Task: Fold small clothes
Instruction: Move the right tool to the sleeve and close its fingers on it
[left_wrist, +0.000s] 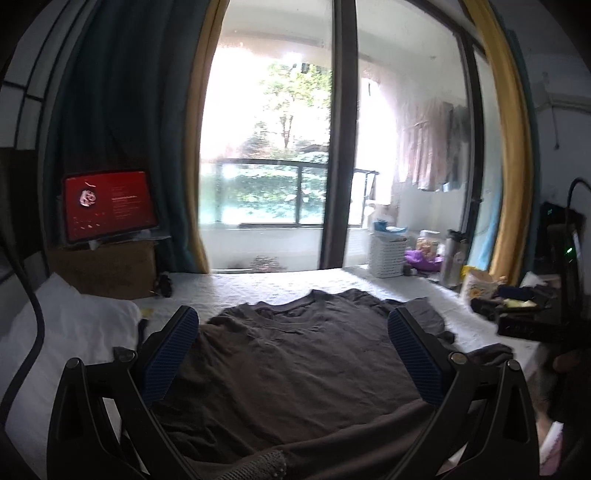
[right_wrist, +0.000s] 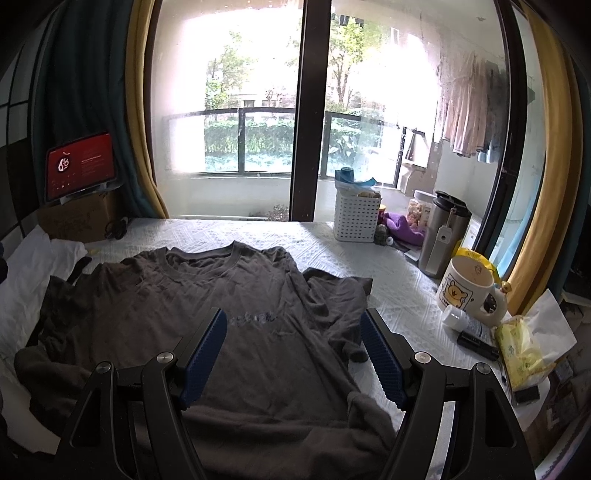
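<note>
A dark grey T-shirt (left_wrist: 288, 354) lies spread on a white quilted cover (left_wrist: 258, 284), collar toward the window; it also shows in the right wrist view (right_wrist: 207, 295), with its right sleeve (right_wrist: 340, 295) crumpled. My left gripper (left_wrist: 293, 321) is open and empty above the shirt's chest. My right gripper (right_wrist: 293, 323) is open and empty above the shirt's lower right part, near the faint chest print (right_wrist: 253, 319).
A white basket (right_wrist: 356, 218), steel flask (right_wrist: 445, 232), bear mug (right_wrist: 469, 291), tissue pack (right_wrist: 524, 347) and black remote (right_wrist: 476, 343) stand along the right side. A red-screened tablet (right_wrist: 79, 164) sits on a cardboard box (right_wrist: 74, 218) at the left. A white pillow (left_wrist: 74, 332) lies left.
</note>
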